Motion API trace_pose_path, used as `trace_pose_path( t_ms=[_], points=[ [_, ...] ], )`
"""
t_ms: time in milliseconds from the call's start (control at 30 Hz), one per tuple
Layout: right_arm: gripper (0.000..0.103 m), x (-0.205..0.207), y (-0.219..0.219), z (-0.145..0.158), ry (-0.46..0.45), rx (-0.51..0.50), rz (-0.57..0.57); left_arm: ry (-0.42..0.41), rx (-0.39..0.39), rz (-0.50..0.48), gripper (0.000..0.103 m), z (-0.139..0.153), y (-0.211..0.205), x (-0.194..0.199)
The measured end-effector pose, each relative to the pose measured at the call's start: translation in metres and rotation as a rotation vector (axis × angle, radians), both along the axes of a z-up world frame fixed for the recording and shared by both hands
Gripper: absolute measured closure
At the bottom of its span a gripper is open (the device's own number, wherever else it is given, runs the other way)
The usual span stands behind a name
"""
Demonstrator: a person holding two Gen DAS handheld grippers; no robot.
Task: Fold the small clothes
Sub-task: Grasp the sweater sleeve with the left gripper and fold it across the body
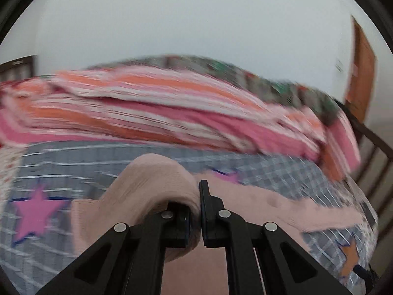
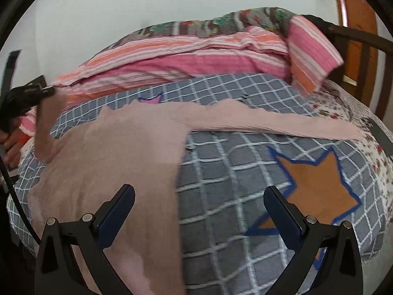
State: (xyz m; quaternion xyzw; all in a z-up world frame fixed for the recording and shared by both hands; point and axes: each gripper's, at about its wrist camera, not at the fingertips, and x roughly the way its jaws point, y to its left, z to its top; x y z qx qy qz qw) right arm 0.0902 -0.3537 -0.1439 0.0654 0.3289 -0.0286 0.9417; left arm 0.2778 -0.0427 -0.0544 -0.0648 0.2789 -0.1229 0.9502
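Pinching raised fold of pink garment [image 1: 157, 184] — your left gripper [image 1: 195, 211] has jaws pressed together on cloth, likely to carry that edge across for fold. Your right gripper [image 2: 199, 211] hangs spread wide, holding nothing, just above garment's near part, seemingly ready to pin or take hem. Garment lies spread on grey checked blanket [image 2: 233, 172] — one long strip trails right, beyond orange star [image 2: 316, 184]. Striped bedding [image 2: 172, 61] bunched behind, out of the way.

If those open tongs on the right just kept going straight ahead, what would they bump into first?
Most likely the grey checked blanket, right beside the edge of the pink garment spread over it. The right tongs are open and empty, and nothing else shows in that line, though depth is hard to judge.
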Motion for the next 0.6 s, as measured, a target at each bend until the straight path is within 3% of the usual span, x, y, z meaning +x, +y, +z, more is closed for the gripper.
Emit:
trace_pose_path(
  t_ms=[167, 267, 333, 467, 500, 533, 600],
  points=[
    [0.0, -0.009, -0.022, -0.004, 0.012, 0.036, -0.039, 0.134, 0.104, -0.142, 0.095, -0.046, -0.081, 0.017],
    [0.0, -0.01, -0.026, -0.007, 0.024, 0.043, -0.041, 0.246, 0.051, -0.185, 0.089, -0.07, -0.089, 0.022],
    [0.0, -0.009, -0.025, -0.01, 0.034, 0.04, -0.035, 0.28, 0.008, -0.198, 0.077, -0.072, -0.079, 0.016],
    [0.0, -0.004, -0.012, -0.011, 0.041, 0.041, -0.001, 0.198, -0.039, -0.182, 0.054, -0.052, -0.046, -0.009],
    [0.0, -0.002, -0.008, -0.012, 0.041, 0.041, 0.011, 0.182, -0.048, -0.175, 0.036, -0.048, -0.035, -0.012],
    [0.0, 0.002, -0.004, -0.011, 0.04, 0.041, 0.022, 0.159, -0.057, -0.161, 0.025, -0.044, -0.021, -0.017],
    [0.0, 0.009, 0.007, -0.01, 0.04, 0.041, 0.044, 0.122, -0.041, -0.119, 0.025, -0.037, 0.005, -0.024]
  ],
)
